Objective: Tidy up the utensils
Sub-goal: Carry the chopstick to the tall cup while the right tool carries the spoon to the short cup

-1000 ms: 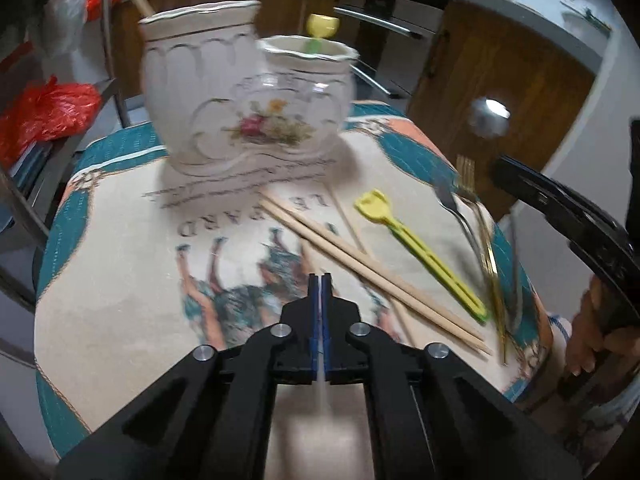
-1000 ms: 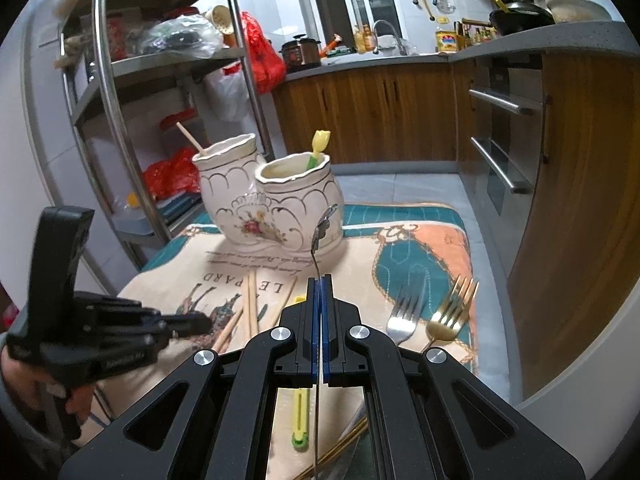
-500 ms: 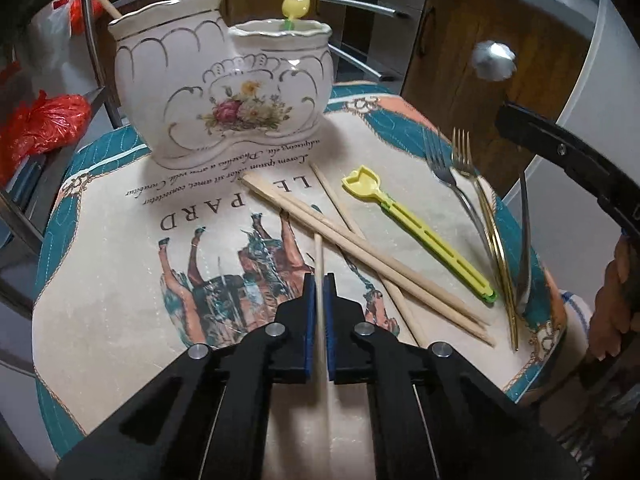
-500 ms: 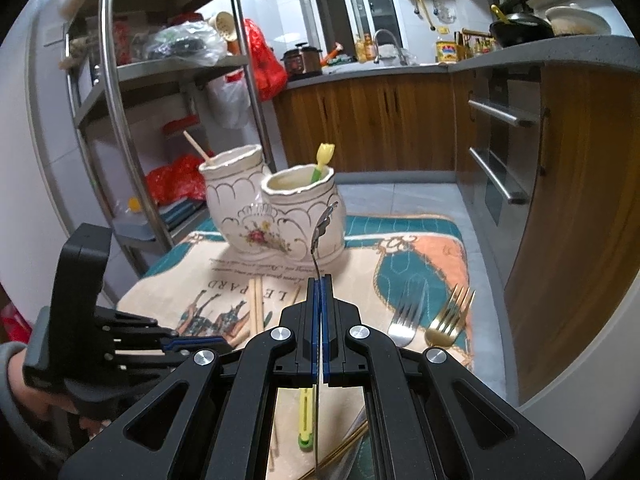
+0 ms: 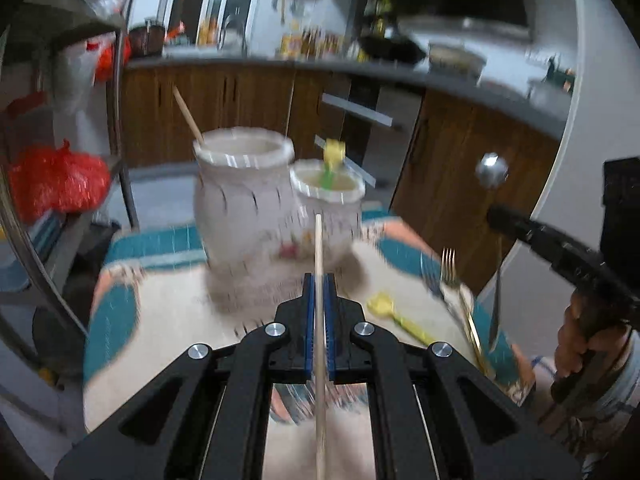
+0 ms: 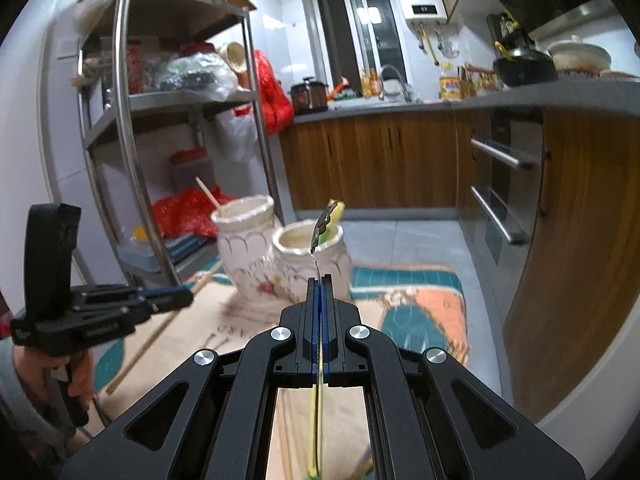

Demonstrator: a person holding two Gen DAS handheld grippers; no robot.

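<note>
- While the left claw point(image 5: 319, 280) is clamped on a single wooden chopstick point(image 5: 319, 320), the stick runs straight ahead toward 12 o'clock in its own view, its tip in front of the two white ceramic holders.
- The taller holder point(image 5: 244, 200) stands at about 11 o'clock and already has one chopstick leaning in it; the shorter holder point(image 5: 328, 208), touching it at 1 o'clock, holds a yellow-topped utensil.
- The right claw point(image 6: 320, 284) is clenched on a thin metal spoon point(image 6: 325, 222), whose bowl shows just in front of the shorter holder's rim.
- A yellow utensil point(image 5: 396, 316) and forks point(image 5: 450, 276) lie on the cloth-covered bench point(image 5: 160, 320) at 3 o'clock.
- Risk, as I judge it: the left view is blurred, which suggests quick movement; a long stick gripped near one end could swing, knock a holder's rim or miss its mouth.
- Both claws near the adjoining holders together, so stick and spoon might clash.
</note>
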